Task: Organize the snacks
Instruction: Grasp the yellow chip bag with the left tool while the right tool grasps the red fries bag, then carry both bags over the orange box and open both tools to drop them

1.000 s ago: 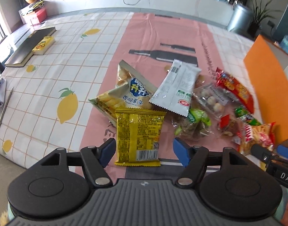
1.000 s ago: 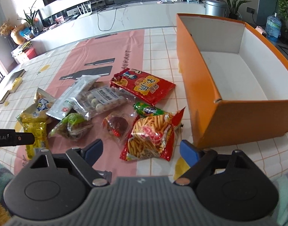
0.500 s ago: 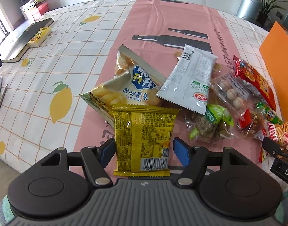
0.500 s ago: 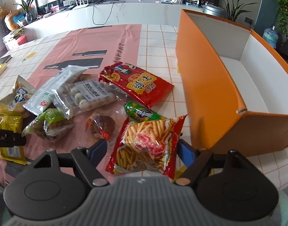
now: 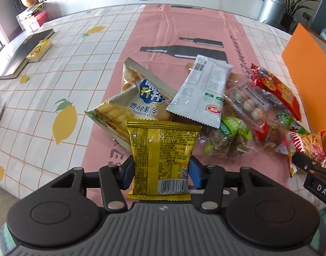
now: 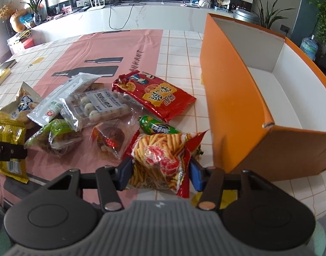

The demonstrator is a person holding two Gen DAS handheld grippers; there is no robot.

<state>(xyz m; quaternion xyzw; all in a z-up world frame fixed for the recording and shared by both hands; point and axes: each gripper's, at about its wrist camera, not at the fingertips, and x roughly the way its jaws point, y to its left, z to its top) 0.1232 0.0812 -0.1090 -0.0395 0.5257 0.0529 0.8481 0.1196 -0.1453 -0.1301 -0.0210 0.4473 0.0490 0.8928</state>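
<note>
Yellow crinkled foil snack packet (image 5: pixel 163 155) sits pinched in your left gripper (image 5: pixel 160 171), whose jaws have just closed; your right gripper (image 6: pixel 160 171), also just closed, squeezes the red fries bag (image 6: pixel 163 155) beside the orange cardboard box (image 6: pixel 233 98).

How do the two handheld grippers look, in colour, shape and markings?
The left gripper and the right gripper look alike: a black frame with two round discs, a ribbed grey centre, silver rivets and blue finger pads. White lettering marks the side of each. No cables show.
</note>
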